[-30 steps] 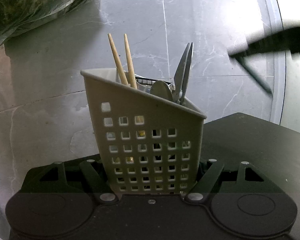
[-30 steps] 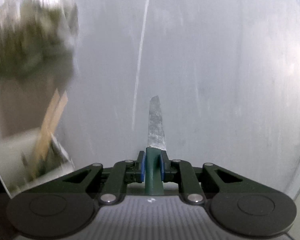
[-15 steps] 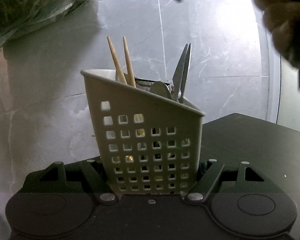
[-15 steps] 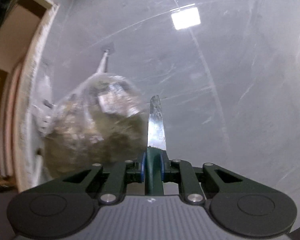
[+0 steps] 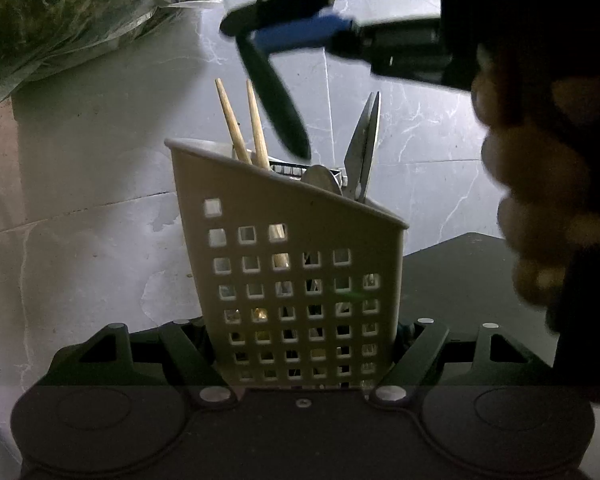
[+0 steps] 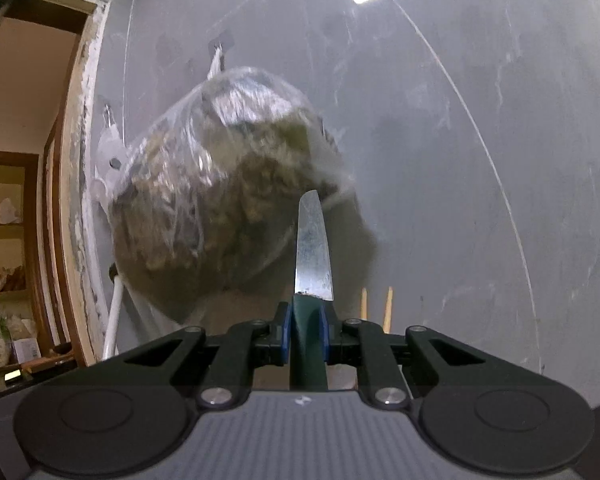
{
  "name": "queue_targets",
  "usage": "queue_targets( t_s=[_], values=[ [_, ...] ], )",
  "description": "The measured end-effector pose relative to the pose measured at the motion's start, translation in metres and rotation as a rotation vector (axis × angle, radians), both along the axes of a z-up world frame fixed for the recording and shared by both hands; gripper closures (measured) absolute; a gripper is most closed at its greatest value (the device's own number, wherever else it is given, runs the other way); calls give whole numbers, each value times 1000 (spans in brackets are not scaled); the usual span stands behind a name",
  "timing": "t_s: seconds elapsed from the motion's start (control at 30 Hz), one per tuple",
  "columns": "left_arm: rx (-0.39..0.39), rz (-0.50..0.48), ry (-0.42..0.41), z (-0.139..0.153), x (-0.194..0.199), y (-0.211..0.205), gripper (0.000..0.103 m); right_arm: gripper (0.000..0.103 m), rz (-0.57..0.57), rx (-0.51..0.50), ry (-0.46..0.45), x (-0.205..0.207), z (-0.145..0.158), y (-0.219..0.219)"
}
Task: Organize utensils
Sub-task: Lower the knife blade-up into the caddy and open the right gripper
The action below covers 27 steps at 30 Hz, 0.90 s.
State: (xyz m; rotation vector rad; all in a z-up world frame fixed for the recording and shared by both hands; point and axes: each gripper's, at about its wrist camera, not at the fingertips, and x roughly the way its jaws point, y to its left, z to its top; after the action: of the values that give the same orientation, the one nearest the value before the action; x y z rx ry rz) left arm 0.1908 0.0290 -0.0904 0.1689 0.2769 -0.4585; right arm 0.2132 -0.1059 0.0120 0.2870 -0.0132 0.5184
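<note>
Left wrist view: the left tongs (image 5: 304, 344) are clamped on the base of a white perforated utensil caddy (image 5: 296, 272), which stands upright between the fingers above a grey marble desk (image 5: 92, 208). The caddy holds two wooden chopsticks (image 5: 244, 128), a pair of scissors (image 5: 366, 144) with blades up, and a spoon (image 5: 320, 178). Above the caddy, the right tongs (image 5: 300, 36), held by a person's hand (image 5: 540, 200), grip a knife (image 5: 274, 96); its dark handle slants downward, ending just above the caddy's rim, beside the chopsticks.

Right wrist view: the right tongs (image 6: 306, 340) stand narrow, blue pads pressing the green handle of the knife (image 6: 313, 248), the blade projecting forward. Chopstick tips (image 6: 388, 304) show just right of the blade's base. A clear bag of greens (image 6: 220, 184) hangs against the grey wall (image 6: 460, 160) behind.
</note>
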Motion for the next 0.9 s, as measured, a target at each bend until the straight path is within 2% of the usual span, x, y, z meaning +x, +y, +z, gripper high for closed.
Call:
queue_targets(
  t_s=[0.27, 0.9],
  values=[
    [10, 0, -11, -2, -4, 0, 26, 87, -3, -19, 78, 11, -11, 3],
    [37, 15, -17, -3, -7, -11, 25, 86, 7, -89, 137, 14, -16, 3]
  ],
)
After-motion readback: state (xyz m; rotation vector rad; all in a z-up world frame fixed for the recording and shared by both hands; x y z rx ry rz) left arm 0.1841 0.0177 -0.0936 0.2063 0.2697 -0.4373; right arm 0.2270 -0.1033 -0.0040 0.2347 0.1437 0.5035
